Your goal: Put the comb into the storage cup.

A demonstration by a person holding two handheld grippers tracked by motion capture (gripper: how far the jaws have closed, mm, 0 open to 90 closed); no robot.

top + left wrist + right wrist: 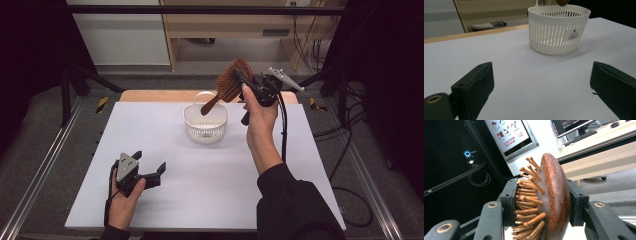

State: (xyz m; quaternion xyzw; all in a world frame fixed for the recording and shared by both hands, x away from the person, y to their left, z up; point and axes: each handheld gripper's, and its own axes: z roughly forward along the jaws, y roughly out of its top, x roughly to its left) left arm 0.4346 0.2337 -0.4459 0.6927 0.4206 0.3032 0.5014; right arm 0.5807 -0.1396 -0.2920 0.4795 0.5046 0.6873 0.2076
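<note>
Two grippers are at work over a white table (pixel 165 195): the right gripper (pixel 245 82) is clenched on the head of a wooden hairbrush (pixel 231 82), one pad against the peg bristles and the other against the smooth brown back, as the right gripper view shows (pixel 554 195). That brush is held up in the air above the far side of the table, tilted so its handle slants down toward a white slotted basket (pixel 205 125), with the handle tip over the basket's far rim; whether it touches the rim I cannot tell. The left gripper (pixel 149 167) rests low at the near left of the table, well apart from the basket, its jaws spread wide with nothing between them; from its own view the basket (pixel 559 30) stands upright ahead
</note>
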